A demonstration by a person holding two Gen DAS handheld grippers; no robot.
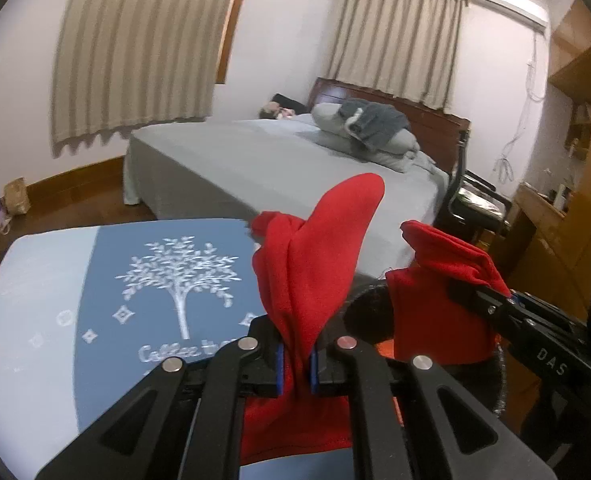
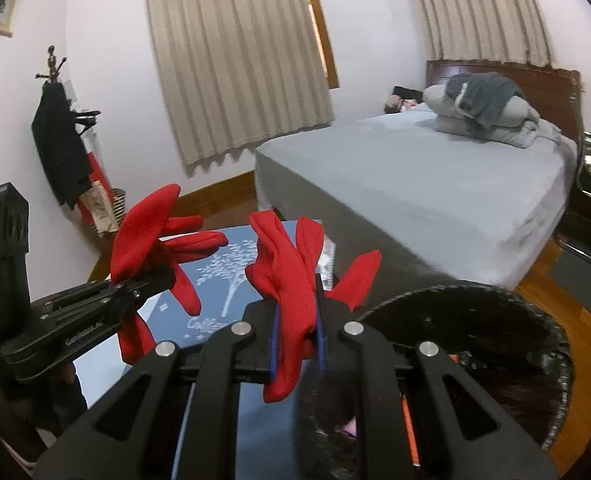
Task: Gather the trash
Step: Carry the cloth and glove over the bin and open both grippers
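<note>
Now both tongs clamp a red bag: left tongs (image 1: 295, 364) pinch one edge, right tongs (image 2: 297, 344) the other, holding the red bag (image 1: 315, 256) above the black bin (image 2: 495, 344). Looks like bag-fitting; next, spread it over the rim. Blue tree-print surface (image 1: 135, 280) below, grey bed (image 2: 435, 176) beyond, curtains drawn.

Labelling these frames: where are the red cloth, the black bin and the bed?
red cloth (image 1: 315, 248), left wrist view, raised fold above the tongs.
black bin (image 2: 495, 320), right wrist view, rim.
bed (image 2: 415, 168), right wrist view, bare grey sheet.
</note>
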